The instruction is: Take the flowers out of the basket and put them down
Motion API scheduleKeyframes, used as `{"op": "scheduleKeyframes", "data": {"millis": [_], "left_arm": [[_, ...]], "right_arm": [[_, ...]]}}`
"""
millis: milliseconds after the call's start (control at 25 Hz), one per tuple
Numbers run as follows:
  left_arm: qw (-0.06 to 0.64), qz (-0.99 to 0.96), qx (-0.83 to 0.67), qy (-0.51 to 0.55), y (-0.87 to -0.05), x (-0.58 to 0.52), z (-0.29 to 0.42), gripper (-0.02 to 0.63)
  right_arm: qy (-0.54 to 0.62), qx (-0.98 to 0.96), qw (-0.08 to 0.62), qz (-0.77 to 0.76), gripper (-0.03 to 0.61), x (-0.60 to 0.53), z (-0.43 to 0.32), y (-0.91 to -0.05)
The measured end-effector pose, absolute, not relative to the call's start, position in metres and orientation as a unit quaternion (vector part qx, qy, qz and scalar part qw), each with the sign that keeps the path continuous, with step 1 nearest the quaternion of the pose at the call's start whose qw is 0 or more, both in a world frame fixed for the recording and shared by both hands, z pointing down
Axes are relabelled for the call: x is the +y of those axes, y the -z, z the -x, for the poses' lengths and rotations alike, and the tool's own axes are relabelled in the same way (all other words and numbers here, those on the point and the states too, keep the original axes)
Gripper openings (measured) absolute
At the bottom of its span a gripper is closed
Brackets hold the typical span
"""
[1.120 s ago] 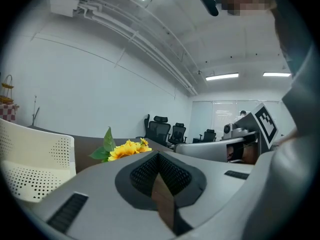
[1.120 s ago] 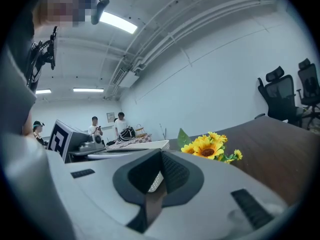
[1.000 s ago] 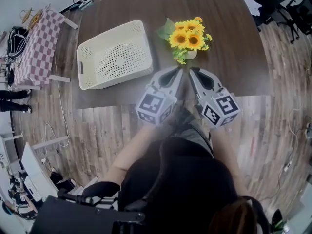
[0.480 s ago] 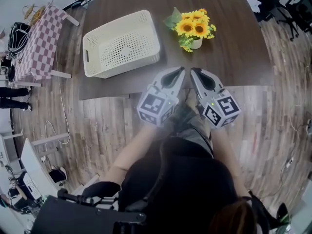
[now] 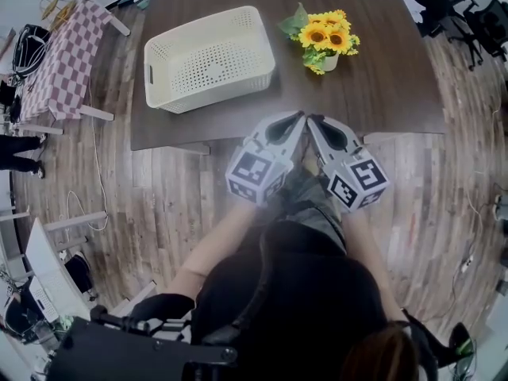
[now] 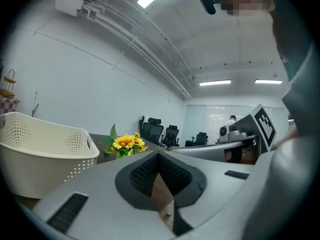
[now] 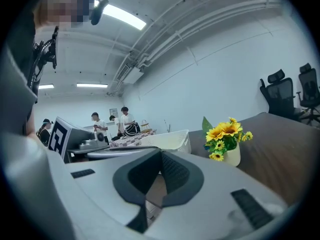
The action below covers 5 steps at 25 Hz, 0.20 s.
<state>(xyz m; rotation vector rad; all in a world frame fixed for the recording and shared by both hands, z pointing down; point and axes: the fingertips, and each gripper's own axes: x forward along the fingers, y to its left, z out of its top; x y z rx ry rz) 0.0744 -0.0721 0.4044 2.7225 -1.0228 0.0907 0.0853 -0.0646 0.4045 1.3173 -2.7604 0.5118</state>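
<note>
A bunch of yellow sunflowers in a small white pot [image 5: 325,40] stands upright on the dark table [image 5: 381,94], to the right of the cream perforated basket [image 5: 208,58], which holds nothing. The flowers [image 6: 125,144] show beyond the left jaws, and the flowers [image 7: 225,139] stand right of the right jaws. My left gripper [image 5: 297,118] and right gripper [image 5: 311,121] hang side by side at the table's near edge, tips almost touching each other. Both are shut with nothing between the jaws.
A small table with a pink checked cloth [image 5: 55,62] stands at the left on the wooden floor. Black office chairs [image 5: 460,6] sit at the far right. People [image 7: 112,121] stand in the background of the right gripper view.
The table, basket and flowers have shifted up and away in the head view as the view drew back. Both grippers keep their shut pose in front of the body.
</note>
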Motion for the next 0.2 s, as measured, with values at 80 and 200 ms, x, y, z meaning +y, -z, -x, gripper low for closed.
{"op": "scheduleKeyframes", "data": {"millis": [80, 200], "left_arm": [[0.118, -0.929, -0.351, -0.029, -0.406, -0.069, -0.068, 0.002], [0.122, -0.927, -0.355, -0.027, -0.407, -0.063, -0.059, 0.002]], "right_arm": [[-0.164, -0.891, 0.023, -0.422, 0.0, -0.061, -0.079, -0.404], [-0.163, -0.893, 0.027, -0.418, 0.0, -0.055, -0.07, -0.402]]}}
